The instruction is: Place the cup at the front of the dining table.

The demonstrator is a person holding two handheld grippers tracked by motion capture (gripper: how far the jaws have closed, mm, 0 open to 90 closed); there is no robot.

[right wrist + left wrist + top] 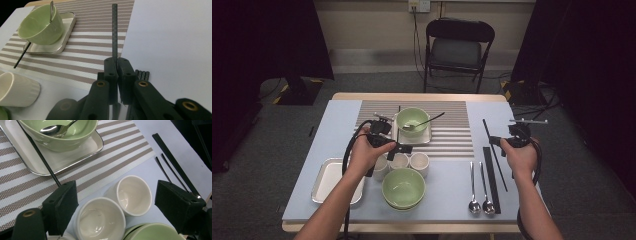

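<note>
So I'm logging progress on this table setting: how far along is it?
Looks done: one green bowl with a spoon sits on the small tray on the striped mat. In hand: the right tongs are shut on a black chopstick; the left tongs hang open over the white cups. Probably left: the second green bowl, two spoons and the empty tray.

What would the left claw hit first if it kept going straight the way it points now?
Probably the two white cups lying between its open jaws; the left claw aims down at them. Depth is hard to judge.
</note>
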